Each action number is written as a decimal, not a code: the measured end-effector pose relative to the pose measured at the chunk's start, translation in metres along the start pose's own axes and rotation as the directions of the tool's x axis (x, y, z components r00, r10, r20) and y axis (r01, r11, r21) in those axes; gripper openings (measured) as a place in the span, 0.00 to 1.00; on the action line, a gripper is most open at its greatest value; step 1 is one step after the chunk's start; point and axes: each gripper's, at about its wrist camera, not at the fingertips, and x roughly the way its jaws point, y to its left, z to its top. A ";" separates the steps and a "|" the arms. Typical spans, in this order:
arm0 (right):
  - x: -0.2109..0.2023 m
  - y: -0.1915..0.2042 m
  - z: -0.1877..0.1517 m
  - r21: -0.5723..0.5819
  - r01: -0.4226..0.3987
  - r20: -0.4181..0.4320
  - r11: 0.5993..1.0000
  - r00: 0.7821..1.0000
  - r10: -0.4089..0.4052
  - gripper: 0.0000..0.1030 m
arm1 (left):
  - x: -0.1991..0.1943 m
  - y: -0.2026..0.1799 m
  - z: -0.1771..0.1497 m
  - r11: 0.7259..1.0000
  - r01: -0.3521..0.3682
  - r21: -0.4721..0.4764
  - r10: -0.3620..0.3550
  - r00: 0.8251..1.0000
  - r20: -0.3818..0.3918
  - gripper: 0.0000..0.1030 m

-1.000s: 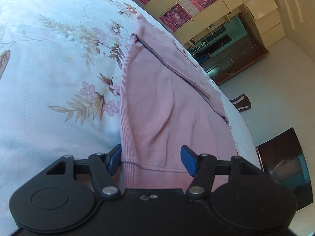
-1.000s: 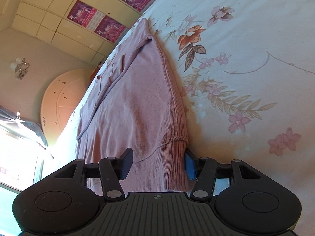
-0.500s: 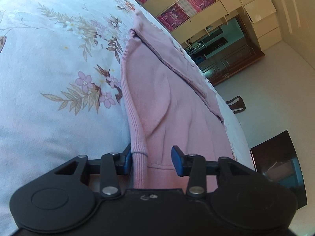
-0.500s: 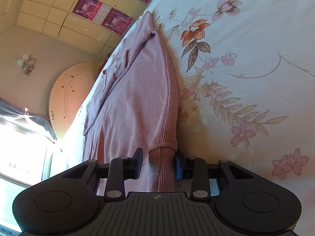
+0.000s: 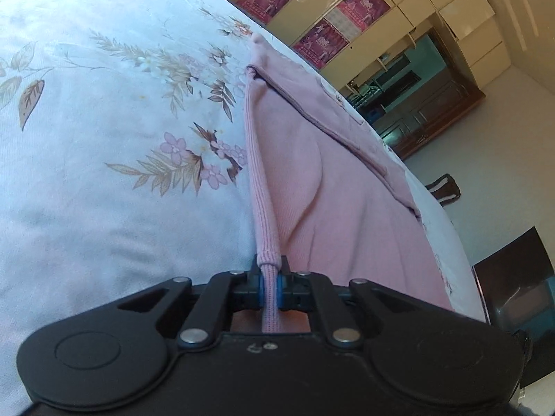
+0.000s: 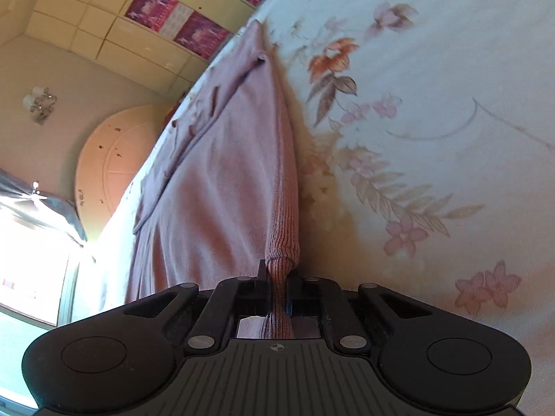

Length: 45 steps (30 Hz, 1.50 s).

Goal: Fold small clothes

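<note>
the pink garment (image 5: 333, 187) is spread on the flowered bed sheet (image 5: 104, 111). its ribbed hem is pinched tight by the left gripper (image 5: 269, 286) and the right gripper (image 6: 277, 294), both closed on it. the two corners should be lifted together and evenly. both grippers are held low, pointed along the cloth.

Garment (image 5: 312, 180): plain pink, ribbed hem. Bedsheet (image 5: 104, 138): pale white-blue, printed with pink flowers and tan-brown leaves. Fingers (image 5: 258, 289): blue pads on black bodies. Cabinet posters (image 5: 360, 7): magenta.
</note>
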 end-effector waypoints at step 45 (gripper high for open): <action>0.229 0.064 0.345 -0.152 -0.019 0.235 0.988 0.970 0.055 0.72 | 0.262 -0.065 0.302 0.975 -0.070 0.212 0.044 0.992 0.122 0.68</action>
